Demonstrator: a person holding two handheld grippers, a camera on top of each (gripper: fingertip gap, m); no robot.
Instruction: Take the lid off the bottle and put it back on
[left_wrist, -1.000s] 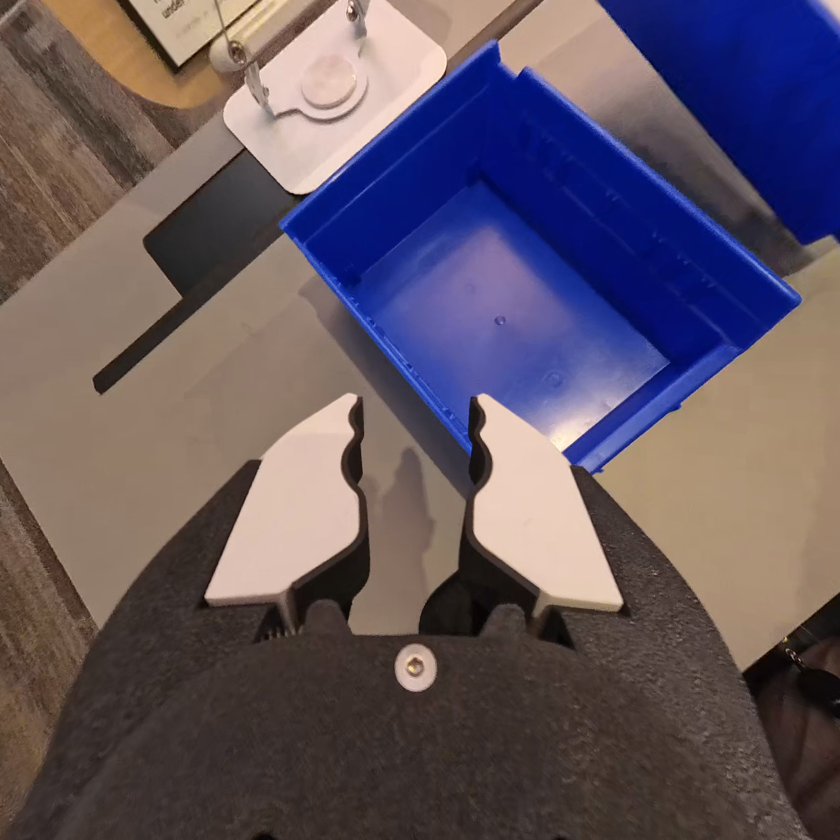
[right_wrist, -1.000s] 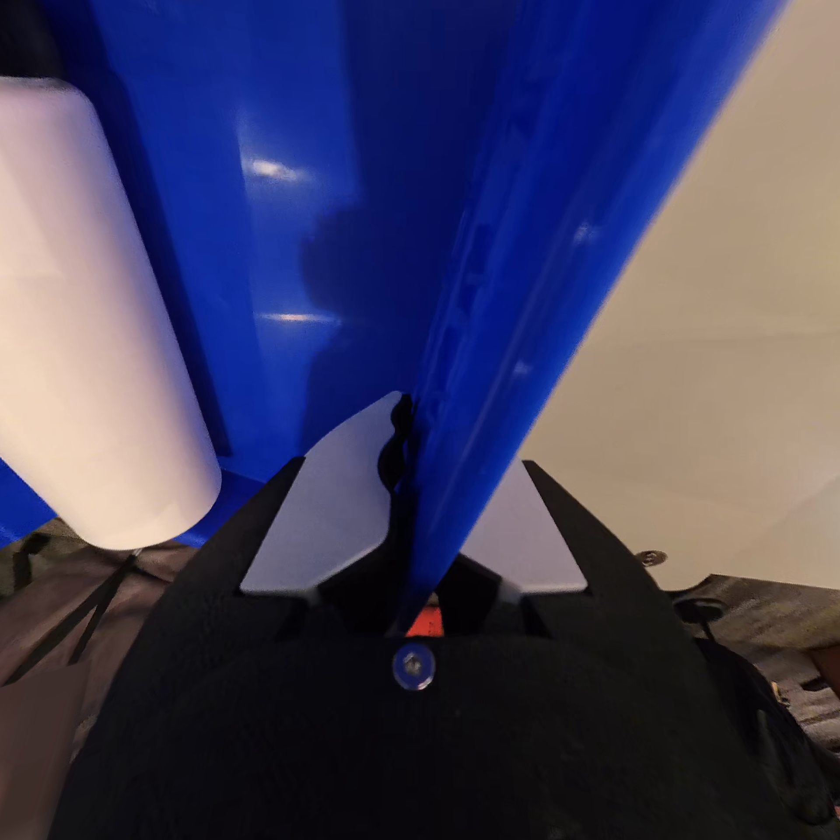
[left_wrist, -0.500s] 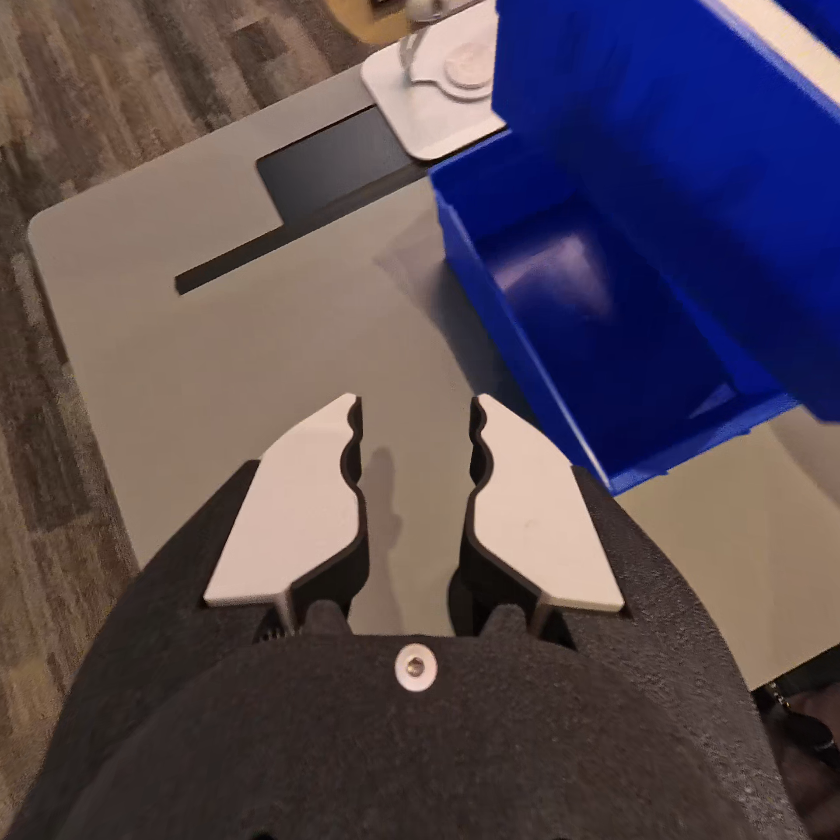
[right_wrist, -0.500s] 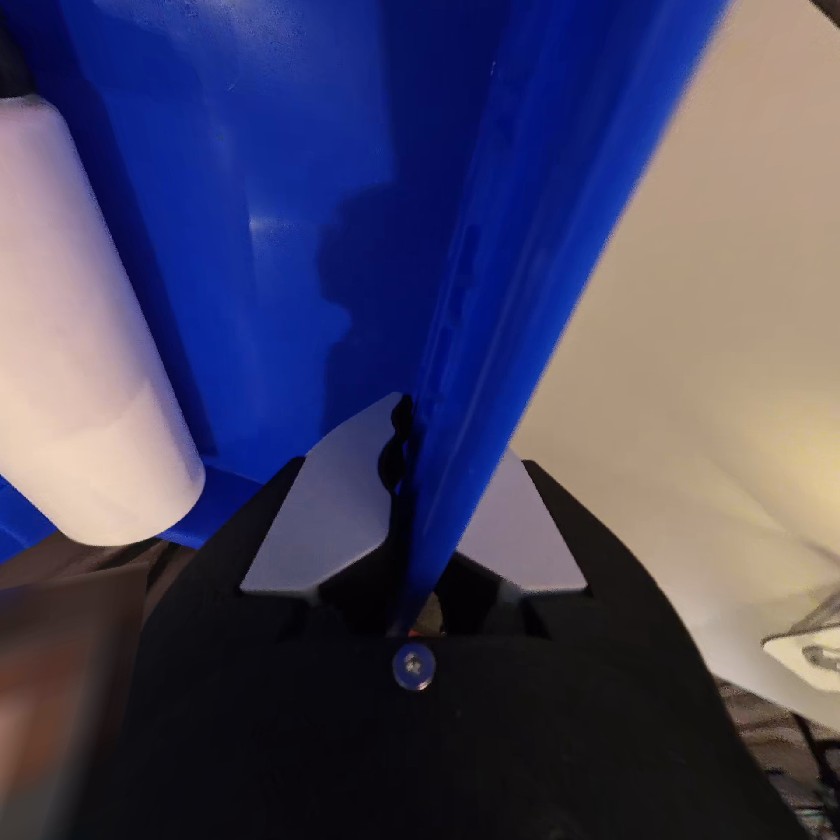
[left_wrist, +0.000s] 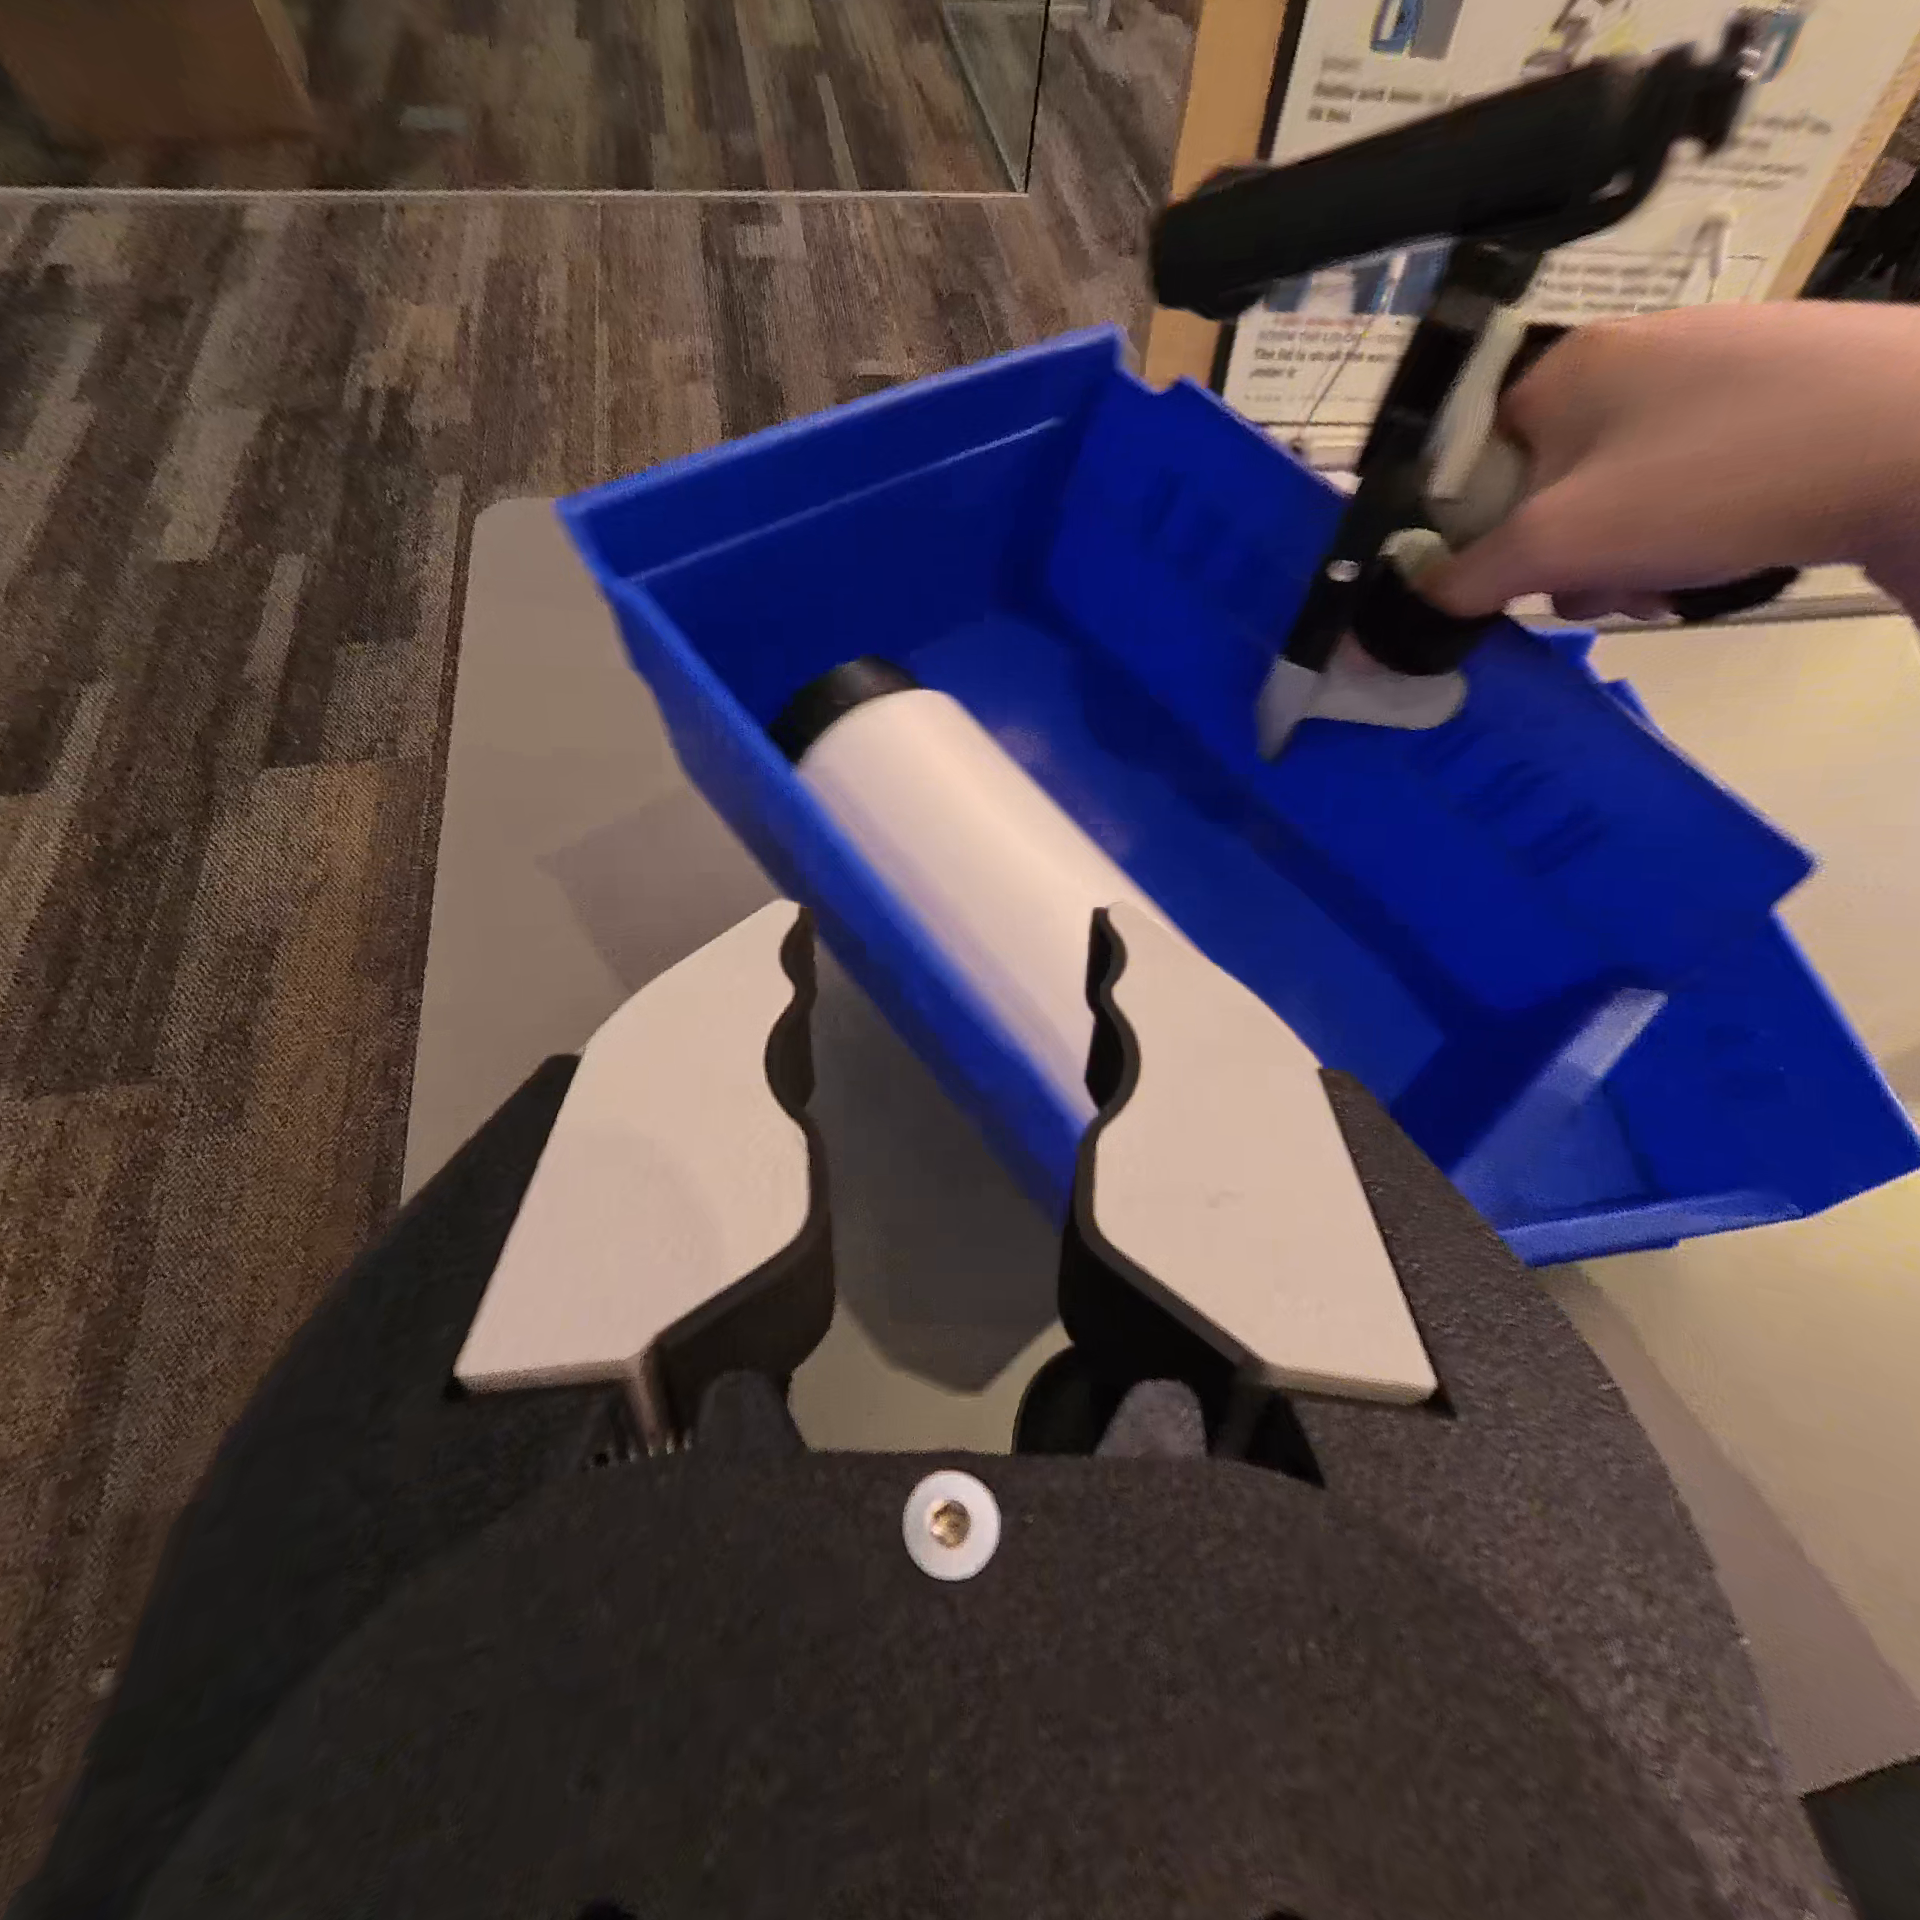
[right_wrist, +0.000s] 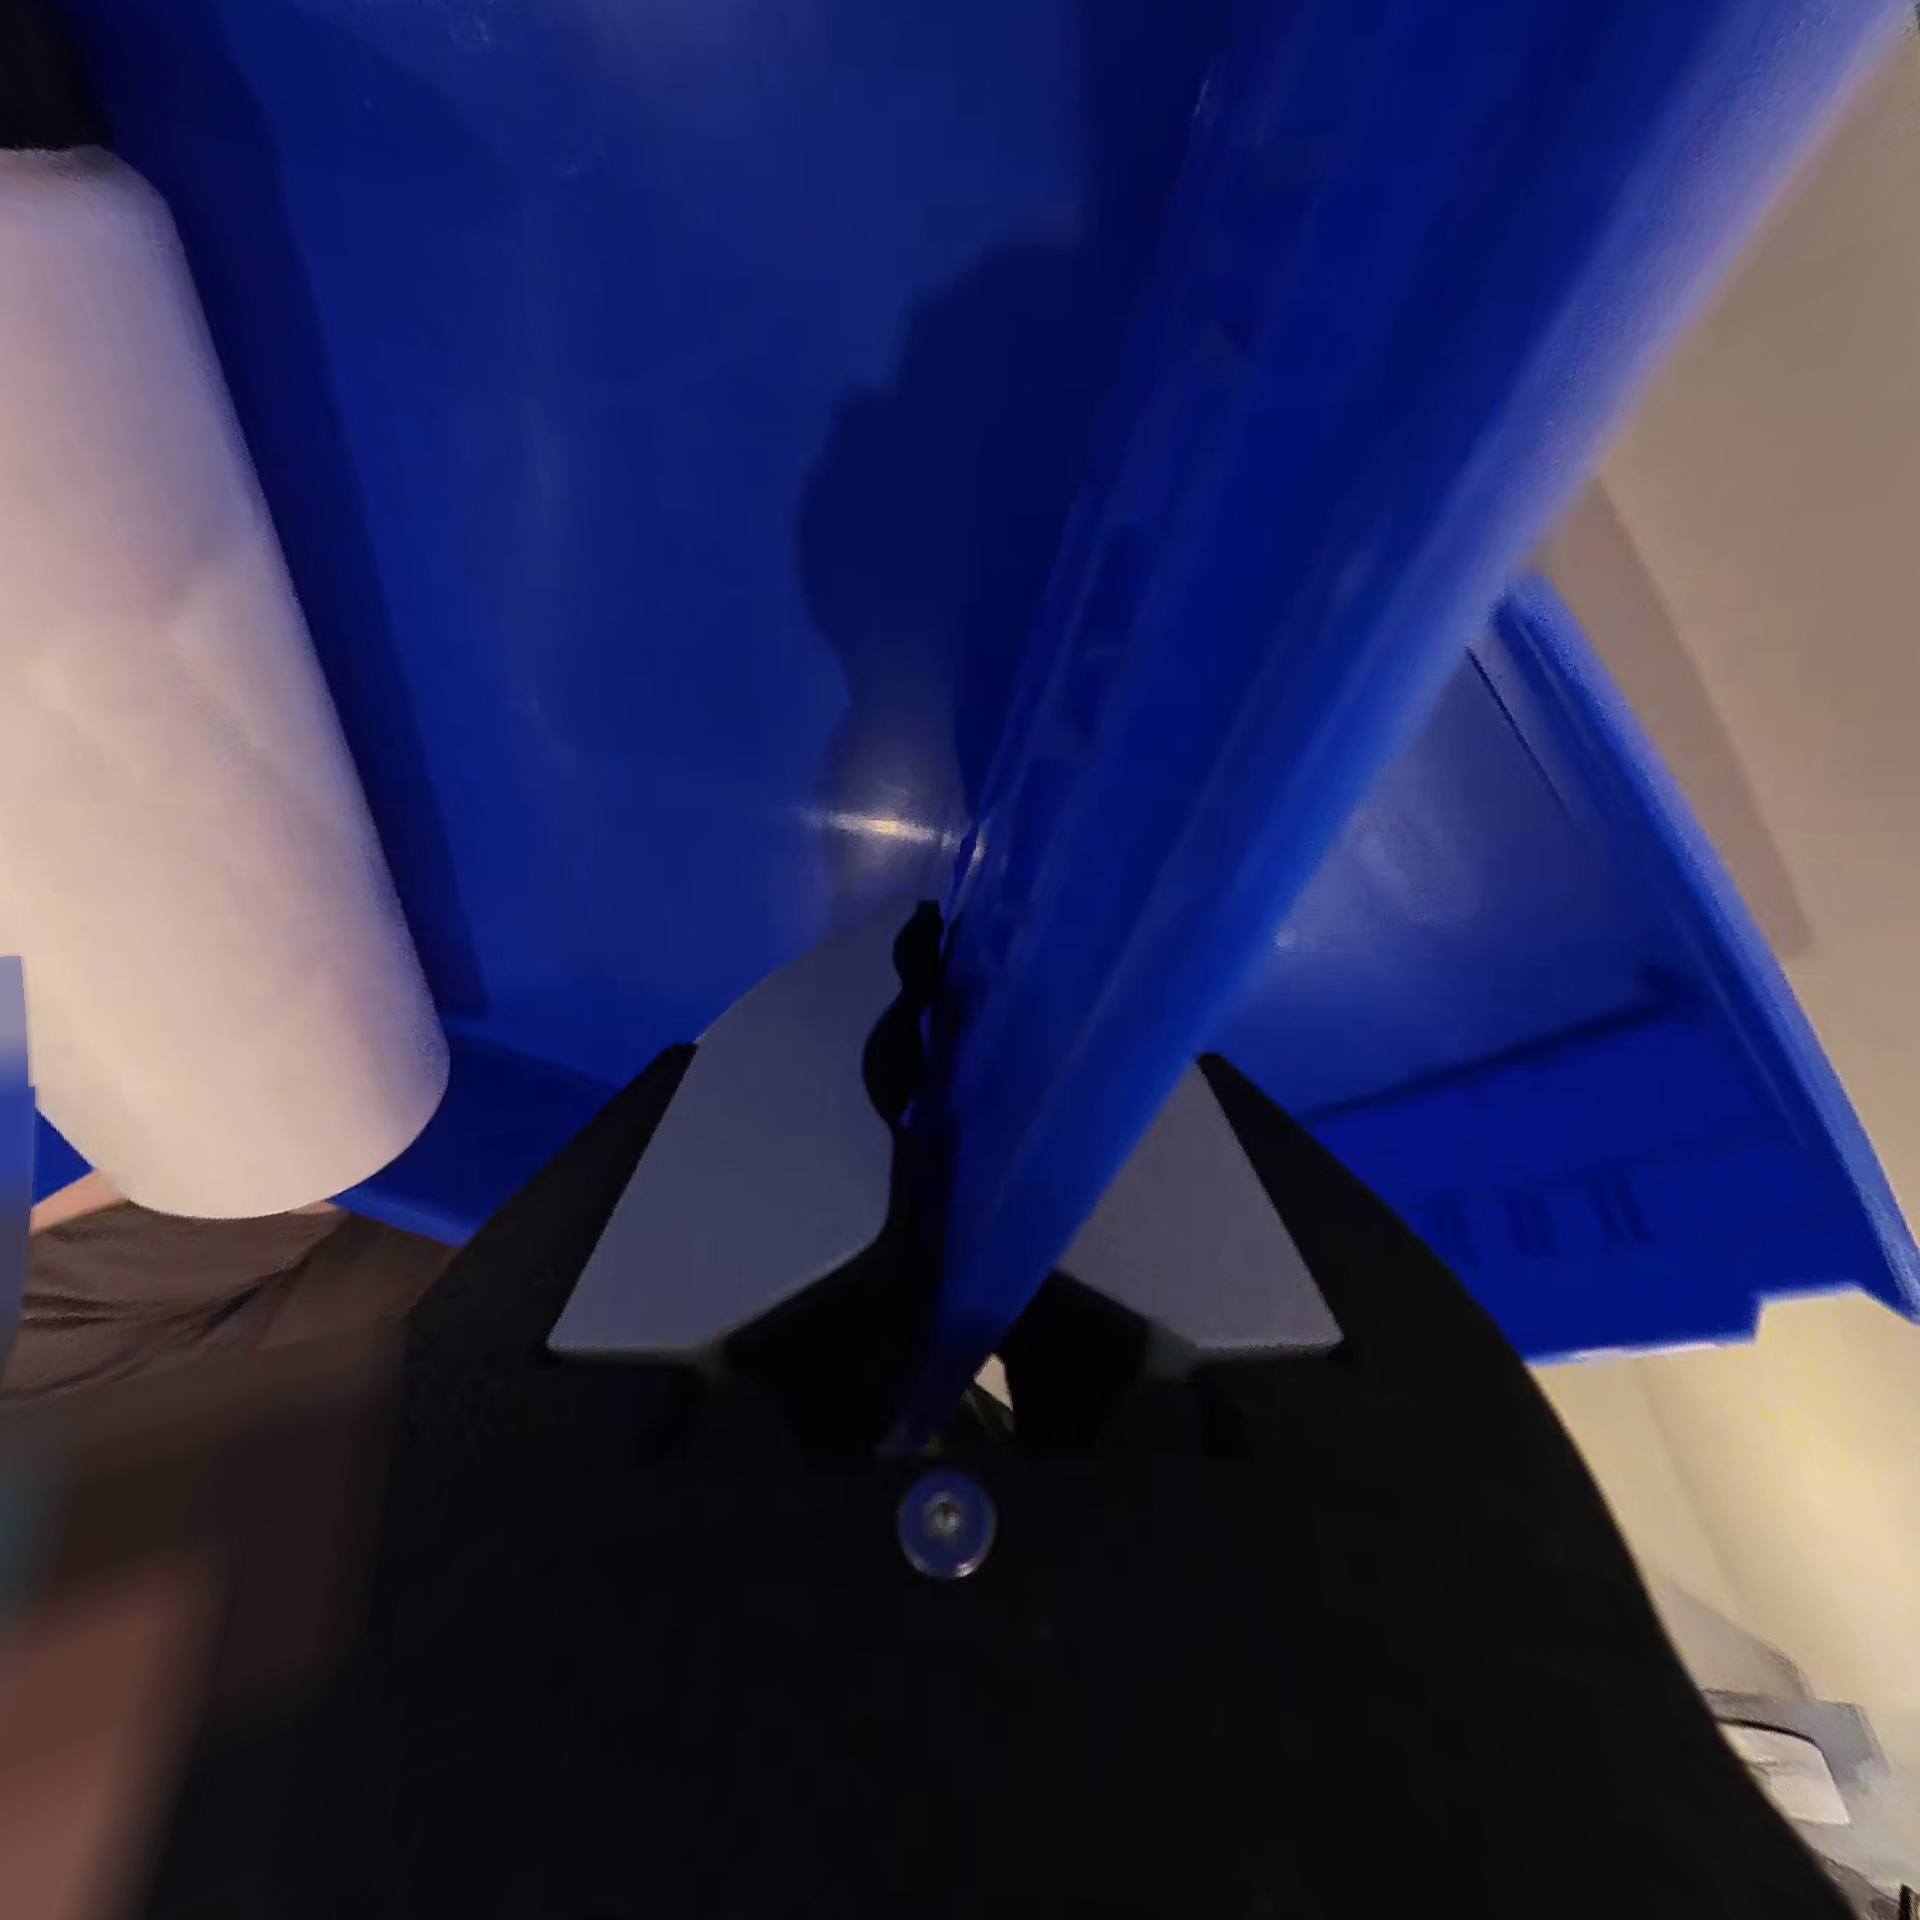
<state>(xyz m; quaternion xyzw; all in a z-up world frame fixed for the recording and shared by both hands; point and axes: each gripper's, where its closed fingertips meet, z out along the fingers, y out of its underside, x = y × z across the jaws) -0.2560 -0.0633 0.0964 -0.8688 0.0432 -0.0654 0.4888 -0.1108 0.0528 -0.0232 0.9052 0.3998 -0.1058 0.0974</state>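
Blue bin (left_wrist: 1195, 831) wall clamped by right hand-held gripper (right_wrist: 935, 1039) | bottle (left_wrist: 935, 831) inside | left hand-held gripper (left_wrist: 945, 997) open

We see warm, fairly dim indoor light in both views. In the left wrist view the moving blue plastic bin (left_wrist: 1299, 831) and the black handheld gripper (left_wrist: 1340, 696) gripping its wall are smeared by motion blur, while the near grey fingers (left_wrist: 665, 1143) stay sharp; soft shadows fall on the pale grey tabletop (left_wrist: 520, 831). The right wrist view is darker: a small glare spot sits on the bin wall (right_wrist: 883, 826), a finger-shaped shadow lies above it, and the white cylindrical bottle (right_wrist: 187, 779) is blurred. Straight lines bend toward the edges.
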